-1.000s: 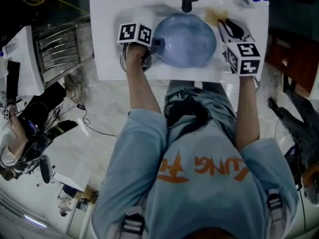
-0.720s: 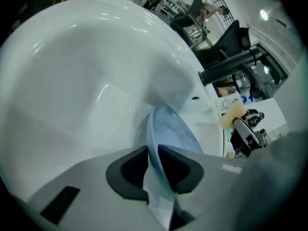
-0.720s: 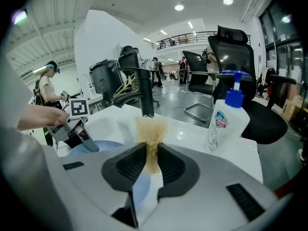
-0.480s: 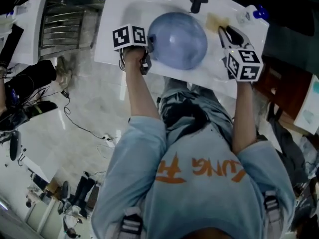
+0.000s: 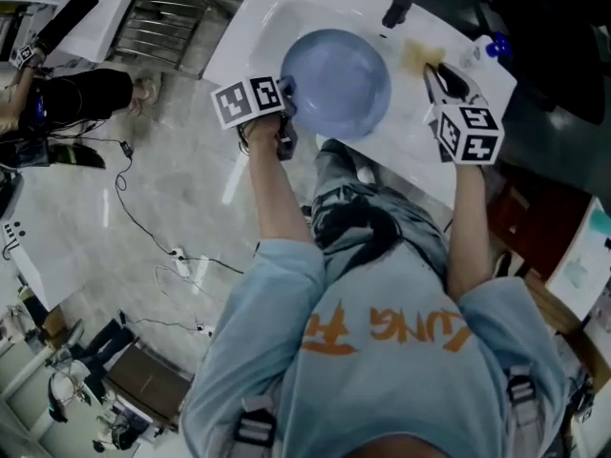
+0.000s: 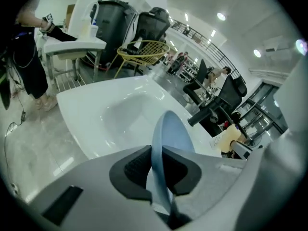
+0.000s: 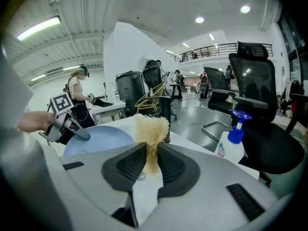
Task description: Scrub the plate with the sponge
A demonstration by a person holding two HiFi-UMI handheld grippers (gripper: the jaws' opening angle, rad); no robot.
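A light blue plate [image 5: 334, 79] sits in the white sink [image 5: 250, 29]. My left gripper [image 5: 286, 90] is at the plate's left rim. In the left gripper view the plate [image 6: 171, 129] stands edge-on between the jaws of that gripper [image 6: 156, 165], which are closing with both pads on the rim. My right gripper [image 5: 431, 67] is over the sink's right side, shut on a yellow sponge [image 5: 416, 55]. In the right gripper view the sponge [image 7: 151, 129] is pinched and sticks up above the right gripper [image 7: 151, 165], beside the plate [image 7: 96, 139].
A dark faucet [image 5: 401, 3] stands behind the plate. A white spray bottle with a blue head [image 5: 482, 51] is on the counter's right end. A metal rack [image 5: 158, 27] and cables lie on the floor to the left. Another person stands far left.
The head view has swung, so the sink now lies slanted. My left gripper stays at the plate's left rim, and the right gripper keeps the sponge near the plate's right side.
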